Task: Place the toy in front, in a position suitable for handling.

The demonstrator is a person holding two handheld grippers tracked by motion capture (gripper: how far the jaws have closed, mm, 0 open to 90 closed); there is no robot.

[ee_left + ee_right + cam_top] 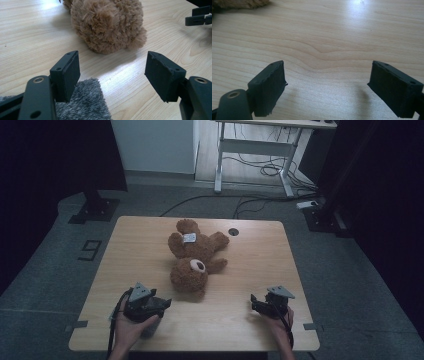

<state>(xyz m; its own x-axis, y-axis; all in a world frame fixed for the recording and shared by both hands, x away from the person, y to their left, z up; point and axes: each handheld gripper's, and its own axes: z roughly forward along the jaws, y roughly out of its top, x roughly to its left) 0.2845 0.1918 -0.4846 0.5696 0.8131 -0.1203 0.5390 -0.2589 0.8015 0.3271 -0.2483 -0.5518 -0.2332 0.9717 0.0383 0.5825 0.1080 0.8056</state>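
Note:
A brown teddy bear [194, 256] lies on its back in the middle of the wooden table [250, 265], its head [189, 275] towards me and a white tag [189, 238] on its body. My left gripper [164, 303] stands open near the front left, pointing at the bear's head [107, 25], which is a short way beyond the jaws. A grey fluffy piece [85, 102] lies on the table under the left gripper's [112, 67] left pad, not squeezed. My right gripper [255, 303] is open at the front right, with bare wood between its pads in the right gripper view [327, 80].
A round cable hole [233, 231] sits near the table's far edge. Beyond the table are a white desk frame [250, 147], floor cables [265, 170] and dark stand bases [94, 211]. The right gripper's jaws [198, 16] appear at the left gripper view's top right.

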